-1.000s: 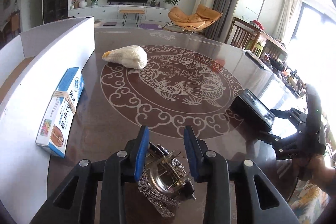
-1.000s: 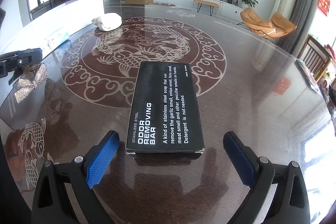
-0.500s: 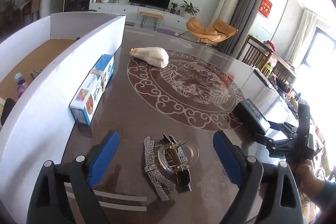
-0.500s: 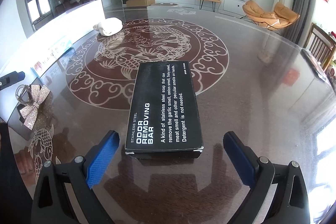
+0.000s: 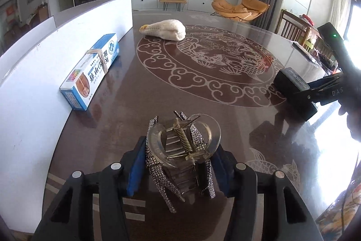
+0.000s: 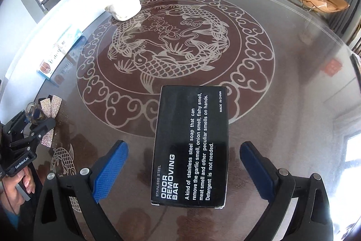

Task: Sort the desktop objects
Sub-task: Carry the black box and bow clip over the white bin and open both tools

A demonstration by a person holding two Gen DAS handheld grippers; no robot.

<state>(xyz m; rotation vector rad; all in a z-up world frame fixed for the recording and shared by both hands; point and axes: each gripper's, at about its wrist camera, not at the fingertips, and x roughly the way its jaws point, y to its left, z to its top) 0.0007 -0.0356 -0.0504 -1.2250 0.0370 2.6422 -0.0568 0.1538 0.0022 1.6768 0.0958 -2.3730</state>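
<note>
Blue pads of the left gripper (image 5: 180,171) are closing on the hair clip (image 5: 183,146), a clear claw clip with rhinestone strips that sits between the jaws at the near edge of the table (image 5: 158,92); the pads look to touch its sides, though I cannot tell whether the pinch is firm yet. This seems to be the pick-up step for the clip. Next it calls for a settled grip on the clip's hard body, not its loose strips, then a lift toward the white bin wall (image 5: 33,87) on the left.

Further right, the right gripper (image 6: 180,171) stands spread wide, its pads on either side of the black soap box (image 6: 190,146) and clear of it. The box lies flat, long side running away from the camera. That hand needs to come lower and close across the box's narrow width.

Beyond, a blue carton (image 5: 91,70) lies against the bin wall, and a white cloth bundle (image 5: 164,29) rests near the far rim of the table's round pattern, both untouched.
</note>
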